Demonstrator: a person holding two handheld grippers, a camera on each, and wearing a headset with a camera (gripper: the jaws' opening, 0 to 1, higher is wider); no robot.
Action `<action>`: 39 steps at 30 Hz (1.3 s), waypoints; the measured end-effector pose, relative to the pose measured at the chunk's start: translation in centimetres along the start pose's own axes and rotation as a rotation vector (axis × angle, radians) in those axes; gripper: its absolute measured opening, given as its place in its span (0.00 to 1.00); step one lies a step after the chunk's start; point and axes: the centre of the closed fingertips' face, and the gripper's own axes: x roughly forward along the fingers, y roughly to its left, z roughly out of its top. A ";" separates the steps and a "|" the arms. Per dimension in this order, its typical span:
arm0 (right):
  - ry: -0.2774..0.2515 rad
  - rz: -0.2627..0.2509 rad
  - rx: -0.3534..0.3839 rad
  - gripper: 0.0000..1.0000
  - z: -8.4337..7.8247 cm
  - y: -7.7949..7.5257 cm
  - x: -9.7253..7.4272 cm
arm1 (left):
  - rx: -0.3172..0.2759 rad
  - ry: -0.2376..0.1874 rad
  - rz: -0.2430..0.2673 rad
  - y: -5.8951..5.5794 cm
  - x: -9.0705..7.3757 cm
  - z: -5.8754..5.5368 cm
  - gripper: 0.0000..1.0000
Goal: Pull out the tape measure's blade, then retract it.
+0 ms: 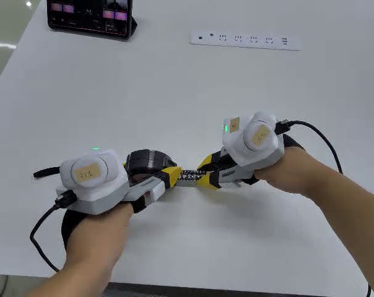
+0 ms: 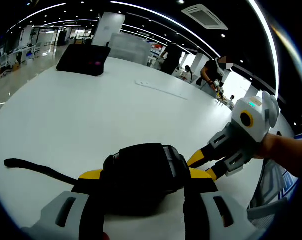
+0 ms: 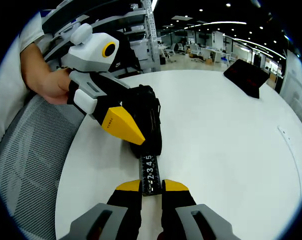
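Tape measure (image 1: 150,161) in the head view: black case down on the white table (image 1: 174,93), close to the near edge and about midway along it. The left gripper (image 1: 151,173) has its jaws clamped across the case, one yellow tip showing on the near side. A short run of blade (image 1: 188,178) is out to the right, and the right gripper (image 1: 205,172) has it nipped between its yellow tips. At the far edge, a power strip (image 1: 244,39); at the far left corner, a dark tablet (image 1: 91,15).

Over to the left gripper view: the case sits snug between its own two jaws, touching both. A black strap (image 2: 36,167) trails off across the table. The right gripper comes in from the right, tips toward the case.

Right gripper view now: jaws nearly together, pinching the blade, numerals 2 to 5 readable just beyond the tips. The case lies just ahead in the left gripper's grip. A mesh chair (image 3: 26,165) sits off the table's edge.
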 end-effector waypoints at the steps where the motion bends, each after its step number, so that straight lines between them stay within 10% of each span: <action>1: -0.003 0.000 0.000 0.11 0.1 0.0 0.0 | 0.000 0.001 0.000 0.0 0.0 0.0 0.58; 39: -0.050 0.009 0.038 0.10 1.8 0.0 1.5 | -0.019 0.005 -0.010 0.3 0.1 0.1 0.58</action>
